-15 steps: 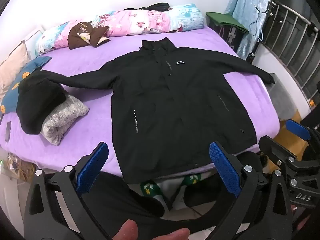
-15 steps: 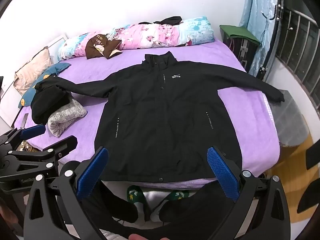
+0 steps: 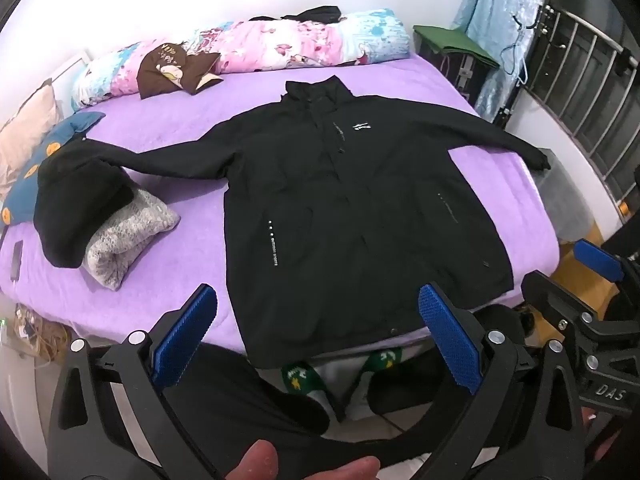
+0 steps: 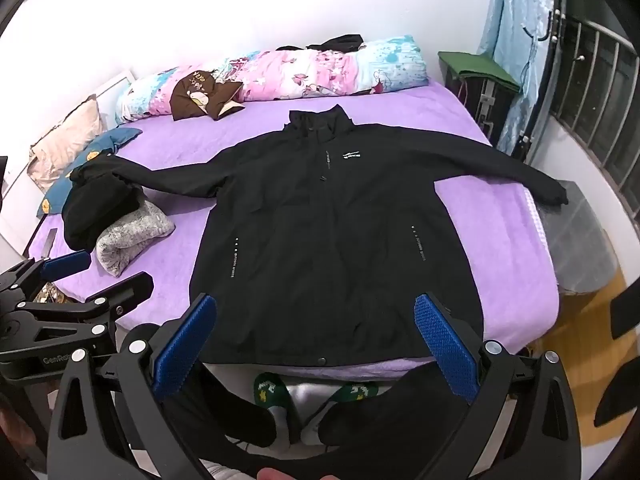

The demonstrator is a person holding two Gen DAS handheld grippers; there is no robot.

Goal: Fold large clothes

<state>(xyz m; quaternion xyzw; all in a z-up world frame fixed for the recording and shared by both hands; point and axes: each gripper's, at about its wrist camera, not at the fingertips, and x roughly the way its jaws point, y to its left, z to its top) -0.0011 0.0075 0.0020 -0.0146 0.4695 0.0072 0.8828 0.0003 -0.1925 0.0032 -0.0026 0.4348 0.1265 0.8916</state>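
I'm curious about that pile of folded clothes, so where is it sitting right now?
In both views the folded black and grey clothes lie on the left side of the purple bed, touching the cuff of the spread black jacket.

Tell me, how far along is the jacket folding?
Done: the black jacket lies spread flat, front up, on the purple bed, both sleeves stretched out. In hand: nothing; the left gripper and right gripper hover open above the hem, holding no cloth. Left: every fold, as sleeves and body are all unfolded.
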